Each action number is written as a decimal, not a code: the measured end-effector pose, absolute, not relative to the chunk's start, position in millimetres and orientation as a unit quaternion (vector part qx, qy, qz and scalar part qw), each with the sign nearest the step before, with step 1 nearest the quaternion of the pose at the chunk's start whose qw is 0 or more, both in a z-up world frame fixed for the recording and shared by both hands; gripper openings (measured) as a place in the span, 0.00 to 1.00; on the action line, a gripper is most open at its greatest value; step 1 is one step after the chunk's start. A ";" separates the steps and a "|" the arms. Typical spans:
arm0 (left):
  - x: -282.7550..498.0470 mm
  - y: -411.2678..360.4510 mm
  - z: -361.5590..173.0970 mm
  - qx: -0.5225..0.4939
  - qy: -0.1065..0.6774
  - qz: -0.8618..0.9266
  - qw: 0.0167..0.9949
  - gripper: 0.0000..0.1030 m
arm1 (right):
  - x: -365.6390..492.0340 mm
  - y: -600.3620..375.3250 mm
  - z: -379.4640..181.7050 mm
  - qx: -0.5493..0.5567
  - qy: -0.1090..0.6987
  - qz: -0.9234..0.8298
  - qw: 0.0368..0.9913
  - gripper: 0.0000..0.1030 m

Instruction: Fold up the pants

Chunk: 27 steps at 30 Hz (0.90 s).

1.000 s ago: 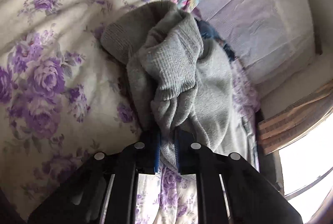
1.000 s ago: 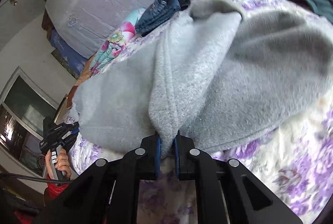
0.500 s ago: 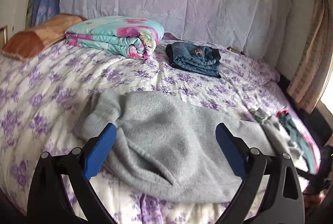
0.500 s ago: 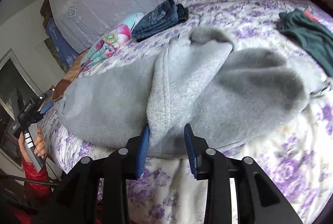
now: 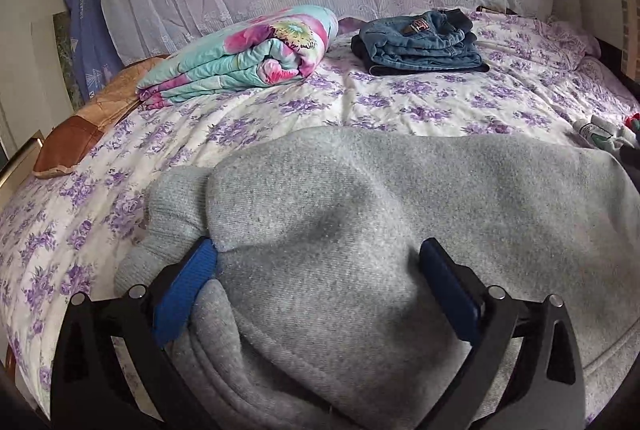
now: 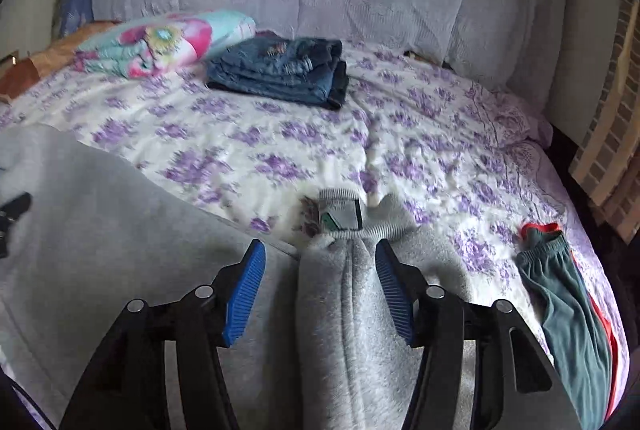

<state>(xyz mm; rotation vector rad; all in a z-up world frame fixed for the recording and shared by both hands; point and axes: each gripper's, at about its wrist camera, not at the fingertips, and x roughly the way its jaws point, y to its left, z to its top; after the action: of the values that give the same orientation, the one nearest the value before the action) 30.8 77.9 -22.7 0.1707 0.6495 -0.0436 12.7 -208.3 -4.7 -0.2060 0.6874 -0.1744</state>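
Bed (image 5: 400, 102) with floral cover is seen bearing grey pants (image 5: 400, 214), laid flat across the near side, presumably released for smoothing. Fleece fabric appears thick, one ridge bunched. Left gripper (image 5: 316, 282) is held fully spread over the cloth; right gripper (image 6: 320, 286) is opening, ridge between its fingers (image 6: 244, 294), unpinched.

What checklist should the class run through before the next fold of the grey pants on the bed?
1. Left tongs released: ok, pads wide, still opening.
2. Right tongs released: ok, opening, a fabric ridge between the pads, unpressed.
3. Grey pants resting on the bedspread: ok.
4. Pants lying flat: not ok, lumpy.
5. Folded jeans apart from the pants: ok.
6. Green garment apart from the pants: cannot tell.
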 end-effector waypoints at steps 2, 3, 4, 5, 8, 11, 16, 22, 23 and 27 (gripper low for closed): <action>30.6 78.3 -22.7 0.082 0.318 -0.023 0.944 0.95 | 15.3 -230.4 -18.2 -0.049 0.367 -0.065 0.927 0.14; 30.5 77.9 -22.7 0.081 0.318 -0.024 0.944 0.95 | 9.8 -242.2 -19.1 -0.019 0.364 -0.050 0.930 0.13; 30.9 77.0 -23.2 0.080 0.318 -0.026 0.944 0.95 | 0.6 -250.4 -16.8 -0.002 0.350 -0.050 0.936 0.12; 31.3 77.7 -23.0 0.077 0.318 -0.027 0.945 0.95 | -13.9 -259.5 -9.8 0.013 0.326 -0.050 0.944 0.12; 30.2 81.0 -21.7 0.065 0.315 -0.035 0.946 0.95 | -75.8 -296.5 18.6 0.131 0.254 -0.027 0.958 0.11; 29.7 81.9 -21.2 0.060 0.313 -0.038 0.947 0.95 | -145.0 -356.4 22.1 0.255 0.207 -0.063 0.942 0.12; 30.3 80.6 -22.0 0.067 0.316 -0.033 0.946 0.95 | -200.1 -423.7 -43.7 0.367 0.297 -0.147 0.869 0.32; 30.9 79.2 -22.5 0.072 0.317 -0.029 0.945 0.95 | -210.4 -401.0 8.8 0.262 0.184 -0.147 0.936 0.32; 31.0 78.8 -22.5 0.073 0.317 -0.028 0.945 0.95 | -200.3 -387.9 14.9 0.234 0.182 -0.130 0.946 0.32; 31.5 78.3 -23.2 0.074 0.318 -0.025 0.945 0.95 | -145.1 -346.9 6.4 0.170 0.242 -0.042 0.954 0.51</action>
<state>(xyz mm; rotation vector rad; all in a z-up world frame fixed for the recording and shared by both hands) 31.5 78.3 -23.2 0.1518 0.6476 -0.0512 -145.1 -346.9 6.4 0.3459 0.4918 -0.0855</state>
